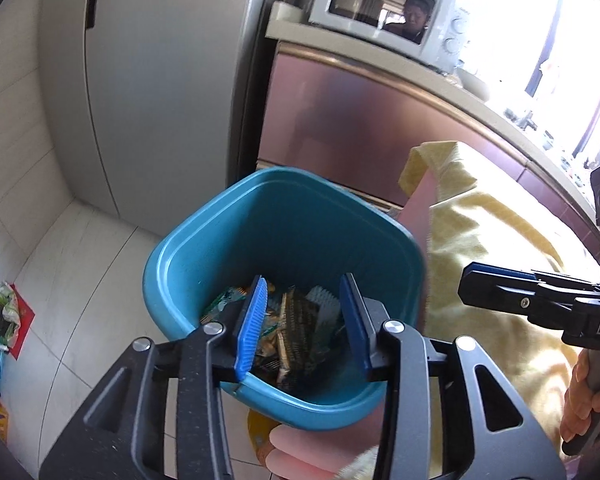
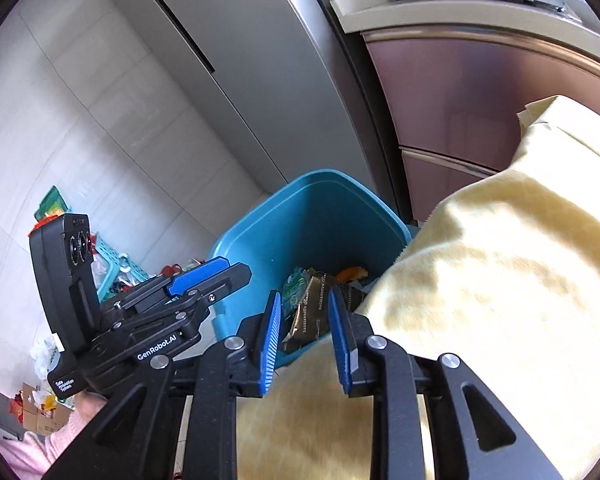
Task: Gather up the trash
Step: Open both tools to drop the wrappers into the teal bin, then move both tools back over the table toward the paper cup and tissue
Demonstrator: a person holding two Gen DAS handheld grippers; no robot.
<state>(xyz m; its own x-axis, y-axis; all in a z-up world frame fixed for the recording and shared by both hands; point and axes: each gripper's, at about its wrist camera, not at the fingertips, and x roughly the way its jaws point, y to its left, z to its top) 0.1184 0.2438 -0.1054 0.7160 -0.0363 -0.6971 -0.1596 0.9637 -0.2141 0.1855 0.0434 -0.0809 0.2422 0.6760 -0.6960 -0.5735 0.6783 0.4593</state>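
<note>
A teal trash bin [image 1: 284, 216] stands on the floor, holding several crumpled snack wrappers [image 1: 296, 320]. My left gripper [image 1: 303, 280] hangs over the bin's near rim, open, with only the wrappers far below showing in the gap. In the right wrist view the same bin [image 2: 320, 216] and wrappers [image 2: 312, 308] lie ahead. My right gripper [image 2: 304, 294] is open just short of the rim, with nothing between its pads. Each gripper also shows in the other's view: the right gripper [image 1: 472, 276] beside the bin, the left gripper [image 2: 220, 268] at its left edge.
A yellow cloth [image 2: 500, 280] drapes right up against the bin's right side. A grey fridge [image 1: 160, 100] and a brown cabinet [image 1: 340, 112] with a microwave [image 1: 388, 8] stand behind it. Bags and baskets [image 2: 112, 268] clutter the floor on the left.
</note>
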